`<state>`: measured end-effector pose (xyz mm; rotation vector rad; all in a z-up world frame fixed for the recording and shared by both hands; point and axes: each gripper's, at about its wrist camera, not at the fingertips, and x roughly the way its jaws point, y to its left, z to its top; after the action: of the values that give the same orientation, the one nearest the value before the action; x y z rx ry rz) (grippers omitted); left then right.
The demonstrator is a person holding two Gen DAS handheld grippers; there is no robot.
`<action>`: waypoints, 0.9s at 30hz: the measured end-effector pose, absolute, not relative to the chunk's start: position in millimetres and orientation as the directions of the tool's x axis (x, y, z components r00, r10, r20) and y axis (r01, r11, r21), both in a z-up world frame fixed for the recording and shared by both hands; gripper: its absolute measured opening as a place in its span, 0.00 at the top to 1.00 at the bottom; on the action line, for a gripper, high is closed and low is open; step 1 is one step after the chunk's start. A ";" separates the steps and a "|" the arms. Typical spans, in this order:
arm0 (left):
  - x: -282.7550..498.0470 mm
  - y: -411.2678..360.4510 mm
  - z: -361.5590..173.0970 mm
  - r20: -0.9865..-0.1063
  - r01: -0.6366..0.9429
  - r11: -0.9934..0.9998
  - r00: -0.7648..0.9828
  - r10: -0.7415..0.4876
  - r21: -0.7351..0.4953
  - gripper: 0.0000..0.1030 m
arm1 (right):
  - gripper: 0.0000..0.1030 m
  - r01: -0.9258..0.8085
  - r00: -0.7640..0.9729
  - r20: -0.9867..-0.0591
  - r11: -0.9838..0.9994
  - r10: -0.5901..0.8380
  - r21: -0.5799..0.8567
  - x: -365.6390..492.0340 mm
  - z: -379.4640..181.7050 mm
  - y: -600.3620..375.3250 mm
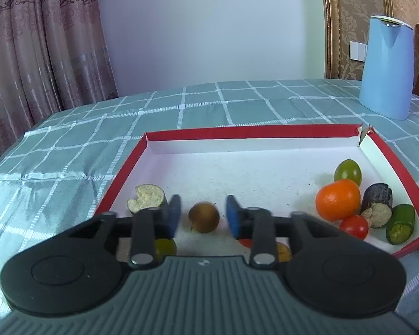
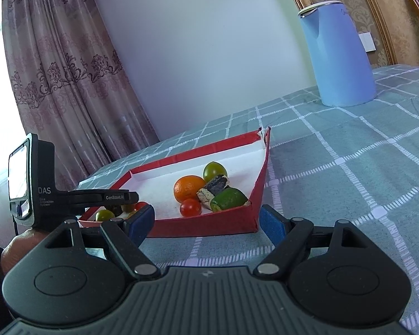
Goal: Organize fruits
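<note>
A red-rimmed white tray [image 1: 254, 131] lies on the checked cloth. My left gripper [image 1: 203, 215] is open over its near edge, with a small brown round fruit [image 1: 204, 217] between the fingertips, untouched. A cut piece with pale flesh [image 1: 145, 198] lies to its left. At the tray's right sit an orange [image 1: 338, 199], a green fruit [image 1: 347, 170], a cherry tomato [image 1: 354, 226], a dark cut piece [image 1: 377, 195] and a green cut piece [image 1: 400, 223]. My right gripper [image 2: 206, 220] is open and empty, just outside the tray's near wall [image 2: 206, 224]. The same pile shows there around the orange [image 2: 188, 188].
A light blue kettle [image 1: 387, 68] stands at the back right of the table; it also shows in the right wrist view [image 2: 338, 55]. Curtains hang at the left. The left gripper's body [image 2: 42, 192] sits left of the tray in the right wrist view.
</note>
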<state>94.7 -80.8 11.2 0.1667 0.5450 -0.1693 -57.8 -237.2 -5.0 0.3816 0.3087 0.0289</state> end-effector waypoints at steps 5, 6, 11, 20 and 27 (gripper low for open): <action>93.8 -80.6 11.0 -0.531 0.205 0.972 0.839 -0.114 0.114 0.57 | 0.20 0.032 0.953 -0.291 0.927 0.084 0.373 -58.2 -5.1 -237.2; 92.9 -80.5 10.8 -0.532 0.202 0.972 0.840 -0.111 0.116 0.56 | 0.20 0.034 0.953 -0.292 0.927 0.083 0.373 -57.9 -5.1 -237.4; 75.7 -76.4 18.7 -0.504 0.193 0.973 0.857 -0.106 0.123 0.27 | 0.20 0.039 0.951 -0.299 0.927 0.080 0.372 -57.1 -5.0 -237.3; 26.6 -50.9 39.1 -0.450 0.172 0.982 0.885 -0.118 0.081 0.00 | 0.20 0.059 0.947 -0.315 0.930 0.062 0.363 -56.7 -5.5 -236.5; -0.2 -28.4 45.3 -0.449 0.101 0.991 0.892 -0.049 0.092 0.00 | 0.20 0.071 0.947 -0.317 0.931 0.049 0.358 -57.6 -5.0 -236.1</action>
<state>-0.2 -28.4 45.3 0.1141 0.4622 -0.0783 -57.6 -236.1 -5.0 0.3748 0.3288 -0.0116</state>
